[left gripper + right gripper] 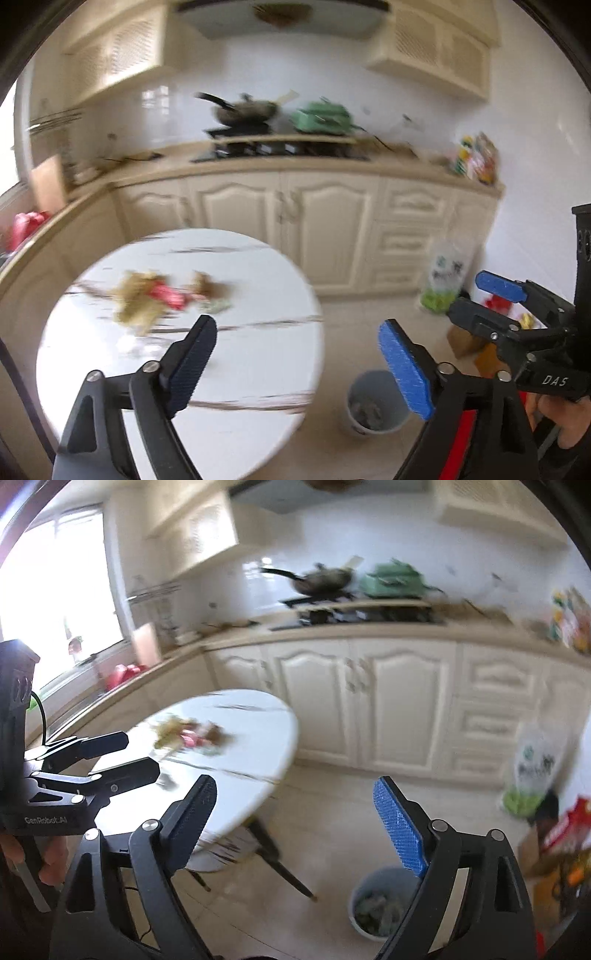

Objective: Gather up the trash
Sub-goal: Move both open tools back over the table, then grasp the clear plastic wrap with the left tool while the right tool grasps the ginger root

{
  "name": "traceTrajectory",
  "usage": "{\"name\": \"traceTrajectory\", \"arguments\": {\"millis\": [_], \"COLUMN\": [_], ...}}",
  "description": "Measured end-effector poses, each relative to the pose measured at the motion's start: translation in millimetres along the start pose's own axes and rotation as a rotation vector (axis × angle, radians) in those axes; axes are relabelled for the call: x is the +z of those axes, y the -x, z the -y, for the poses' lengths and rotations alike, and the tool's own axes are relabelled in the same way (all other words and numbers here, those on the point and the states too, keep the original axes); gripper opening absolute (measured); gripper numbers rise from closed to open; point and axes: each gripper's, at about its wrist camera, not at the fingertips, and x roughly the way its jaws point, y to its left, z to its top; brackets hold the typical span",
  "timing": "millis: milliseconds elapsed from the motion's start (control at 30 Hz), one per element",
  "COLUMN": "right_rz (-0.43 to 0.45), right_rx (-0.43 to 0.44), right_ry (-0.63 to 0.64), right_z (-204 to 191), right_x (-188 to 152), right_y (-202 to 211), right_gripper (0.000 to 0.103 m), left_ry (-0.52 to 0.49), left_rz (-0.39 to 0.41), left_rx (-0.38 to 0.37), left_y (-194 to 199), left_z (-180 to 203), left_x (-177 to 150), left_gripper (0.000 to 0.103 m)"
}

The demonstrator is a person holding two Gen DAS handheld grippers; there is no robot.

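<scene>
A blurred pile of trash [162,295], yellowish scraps with a red wrapper, lies on the round white marble table [240,347]. It also shows in the right wrist view [188,734] on the table [258,731]. My left gripper [299,365] is open and empty, held above the table's near right edge. My right gripper [291,827] is open and empty above the floor, right of the table. A grey bin [373,402] with scraps inside stands on the floor; it also shows in the right wrist view [380,904]. Each gripper shows in the other's view, the right [476,299] and the left [122,755].
Cream kitchen cabinets [369,709] and a counter with a stove, a wok [243,110] and a green pot [321,118] run behind. A plastic bag [447,280] and boxes [561,842] stand on the floor at the right. The table's legs [277,856] are near the bin.
</scene>
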Motion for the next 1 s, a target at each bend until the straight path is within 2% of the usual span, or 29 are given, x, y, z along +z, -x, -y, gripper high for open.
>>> {"name": "traceTrajectory", "arguments": {"millis": [100,167,300,367,500,600,700,833,933,1000], "right_rz": [-0.002,-0.015,-0.065,-0.092,-0.152,-0.2,-0.243,-0.288,-0.317,-0.33], "right_rx": [0.024,0.046,0.081,0.095,0.1,0.096,0.087,0.091,0.104,0.106], "right_ry": [0.059,0.086,0.139,0.15,0.175,0.188,0.189,0.182,0.185,0.197], "right_z": [-43,-64,-99,-108,-115,-112,-103,-93,-94,-96], "right_x": [16,23,32,33,32,30,29,28,28,27], "right_y": [-16,-30,-74,-95,-140,-175,-208,-243,-267,-283], "right_gripper": [0.094,0.094,0.094,0.094,0.094,0.094,0.094,0.093,0.093,0.093], "left_ry": [0.049,0.09,0.2,0.257,0.317,0.325,0.318,0.338,0.372,0.379], "left_rz": [0.013,0.007,-0.041,-0.064,-0.128,-0.182,-0.229,-0.309,-0.34,-0.354], "left_rx": [0.066,0.099,0.161,0.168,0.176,0.178,0.216,0.252,0.231,0.226], "left_y": [31,40,42,37,12,-19,-49,-99,-130,-141], "left_z": [-44,-63,-89,-100,-113,-115,-121,-132,-147,-151], "left_x": [-13,-23,-32,-33,-34,-30,-27,-16,-14,-14], "left_gripper": [0.093,0.093,0.093,0.093,0.093,0.093,0.091,0.077,0.073,0.066]}}
